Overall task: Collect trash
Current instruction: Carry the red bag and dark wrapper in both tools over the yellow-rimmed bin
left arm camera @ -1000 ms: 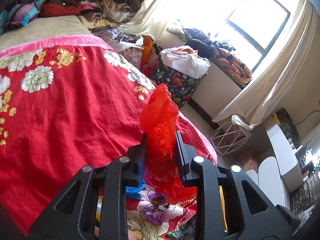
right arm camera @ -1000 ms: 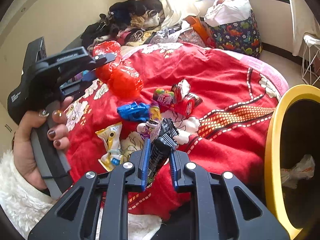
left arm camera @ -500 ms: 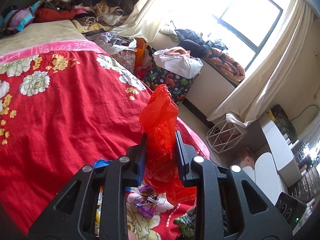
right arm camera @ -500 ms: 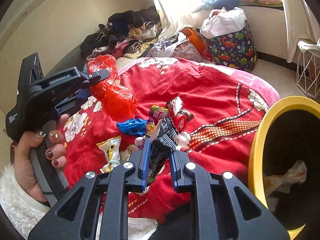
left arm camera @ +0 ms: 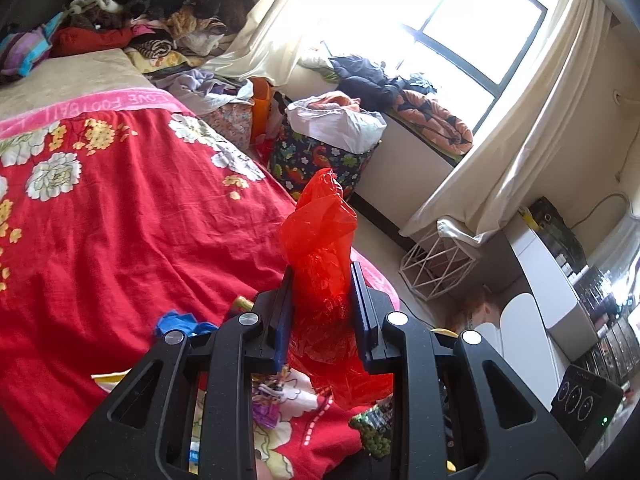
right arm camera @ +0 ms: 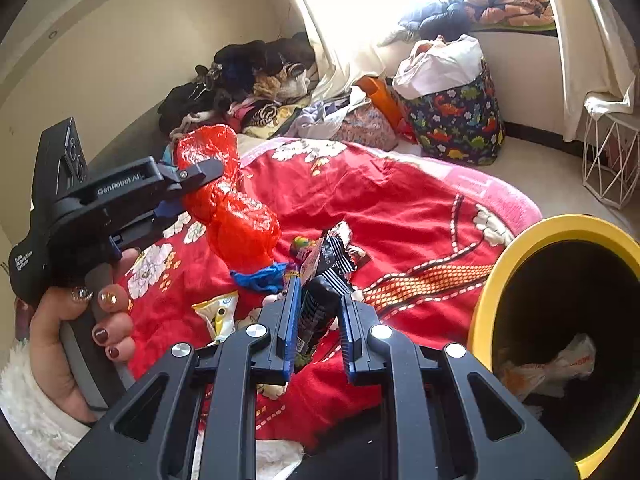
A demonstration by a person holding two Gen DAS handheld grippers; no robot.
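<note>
My left gripper point(left arm camera: 321, 280) is shut on a crumpled red plastic bag point(left arm camera: 320, 236) and holds it above the red bed cover; the gripper and bag also show in the right wrist view point(right arm camera: 224, 208). My right gripper point(right arm camera: 318, 296) is shut on a black striped snack wrapper point(right arm camera: 324, 280), lifted off the bed. A yellow-rimmed black trash bin point(right arm camera: 492, 280) stands at the right, with a pale bag inside. Loose wrappers lie on the bed: a blue one point(right arm camera: 256, 278), a yellow-white one point(right arm camera: 218, 314) and colourful ones point(right arm camera: 302, 246).
The red flowered bed cover point(left arm camera: 120, 220) fills the left. Piled clothes point(right arm camera: 256, 76) lie at the bed's far end. A dinosaur-print laundry bag point(right arm camera: 456, 120) and a white wire basket point(right arm camera: 608, 160) stand on the floor under the window.
Both grippers have risen with their loads. The right gripper has lifted the black wrapper off the bed, and the bin's opening shows larger and closer at the right.
</note>
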